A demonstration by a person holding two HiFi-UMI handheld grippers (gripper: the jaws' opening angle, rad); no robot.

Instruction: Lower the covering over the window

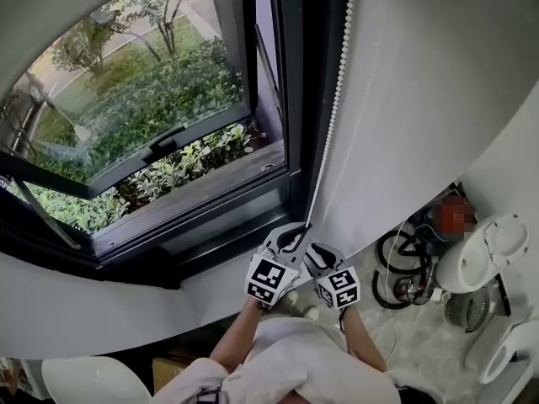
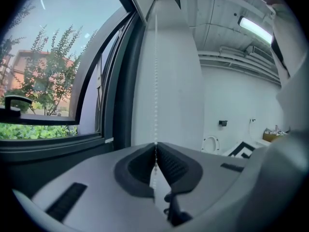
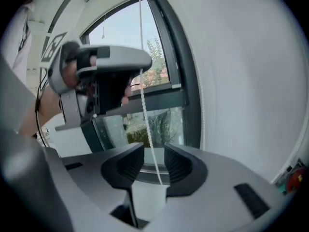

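A white bead chain (image 1: 337, 99) hangs down the white wall beside the dark-framed window (image 1: 152, 116). My left gripper (image 1: 295, 236) is shut on the chain, which the left gripper view shows pinched between the ribbed pads as the chain (image 2: 155, 81) runs straight up from the left gripper (image 2: 155, 151). Just below and to the right, my right gripper (image 1: 317, 256) stands open. In the right gripper view the chain (image 3: 145, 110) passes loose between the spread pads of that gripper (image 3: 154, 161); the left gripper (image 3: 111, 76) sits above it. A white band (image 1: 50, 7) curves over the window's top.
The window sash (image 1: 168, 146) is tilted open towards green bushes outside. At the lower right of the floor are coiled cables (image 1: 402, 269) and white fixtures (image 1: 484, 255). A white round seat (image 1: 93, 383) shows at the bottom left.
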